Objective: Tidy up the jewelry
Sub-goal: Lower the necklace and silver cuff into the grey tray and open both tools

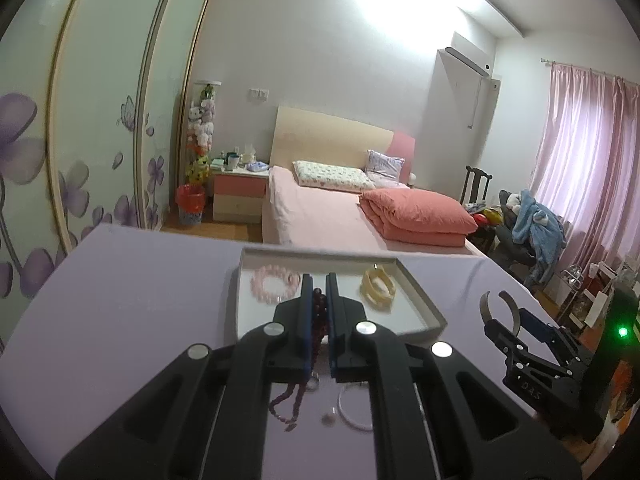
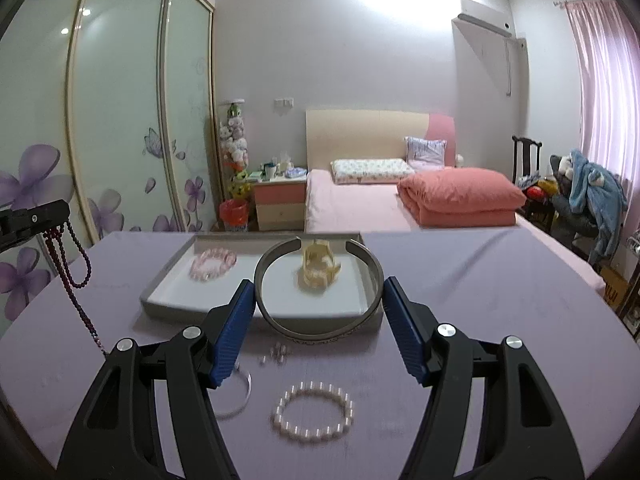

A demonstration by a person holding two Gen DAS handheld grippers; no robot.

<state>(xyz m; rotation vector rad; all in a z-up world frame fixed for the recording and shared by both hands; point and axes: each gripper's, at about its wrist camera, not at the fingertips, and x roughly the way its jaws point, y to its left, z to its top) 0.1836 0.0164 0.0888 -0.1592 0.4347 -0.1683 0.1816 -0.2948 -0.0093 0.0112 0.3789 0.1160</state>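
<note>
My left gripper [image 1: 319, 288] is shut on a dark red bead necklace [image 1: 318, 320] and holds it above the purple table; its strands hang down [image 2: 74, 268] at the left in the right wrist view. My right gripper [image 2: 319, 294] is shut on an open silver cuff bangle [image 2: 316, 330], its pads pressing the bangle's two sides, just in front of the grey tray [image 2: 160, 292]. The right gripper also shows in the left wrist view [image 1: 500, 312]. The tray [image 1: 424, 304] holds a pink bead bracelet [image 1: 274, 286] and a yellow bangle [image 1: 378, 288].
On the purple table near me lie a white pearl bracelet [image 2: 314, 414], a thin white bangle [image 2: 240, 396] and small loose beads [image 2: 276, 352]. A bed [image 2: 360, 204], nightstand and glass wardrobe doors stand beyond the table. A chair with clothes is at the right.
</note>
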